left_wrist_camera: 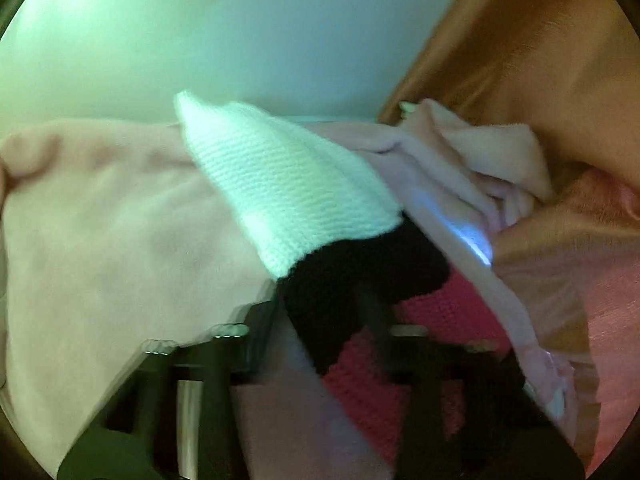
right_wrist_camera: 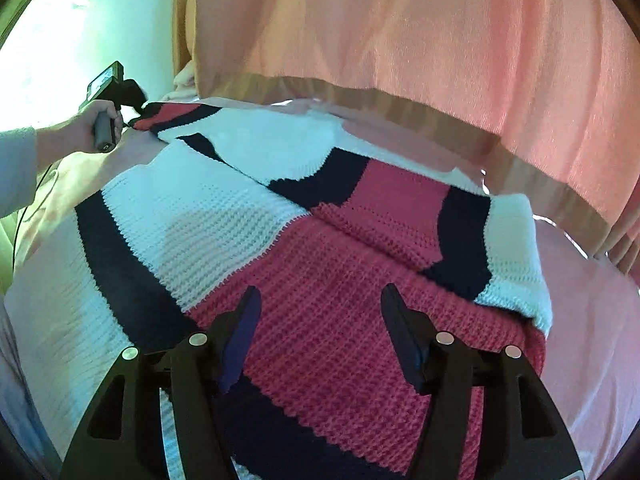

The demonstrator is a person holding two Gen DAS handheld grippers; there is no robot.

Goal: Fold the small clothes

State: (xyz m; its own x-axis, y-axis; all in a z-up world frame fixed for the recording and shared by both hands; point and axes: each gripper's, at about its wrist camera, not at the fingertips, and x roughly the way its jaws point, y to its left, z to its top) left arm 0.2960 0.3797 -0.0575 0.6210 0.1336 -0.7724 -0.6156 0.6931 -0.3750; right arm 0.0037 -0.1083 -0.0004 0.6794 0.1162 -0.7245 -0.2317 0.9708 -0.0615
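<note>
A knitted garment (right_wrist_camera: 320, 264) with white, black and pink-red stripes lies spread on a pale pink bed cover (right_wrist_camera: 592, 320). My right gripper (right_wrist_camera: 320, 312) is open just above its pink-red part, holding nothing. In the right wrist view my left gripper (right_wrist_camera: 138, 120) is at the far left, held by a hand, at the garment's far corner. In the left wrist view the left gripper (left_wrist_camera: 320, 320) has its jaws wide apart, and a fold of the garment (left_wrist_camera: 300, 200), white above black, lies between and over them. The view is blurred, so its grip is unclear.
A peach curtain (right_wrist_camera: 400, 40) with a tan hem hangs along the far side of the bed. A pale wall (left_wrist_camera: 200, 40) stands behind. A bunched pink blanket (left_wrist_camera: 480, 152) lies by a tan satin cloth (left_wrist_camera: 540, 60).
</note>
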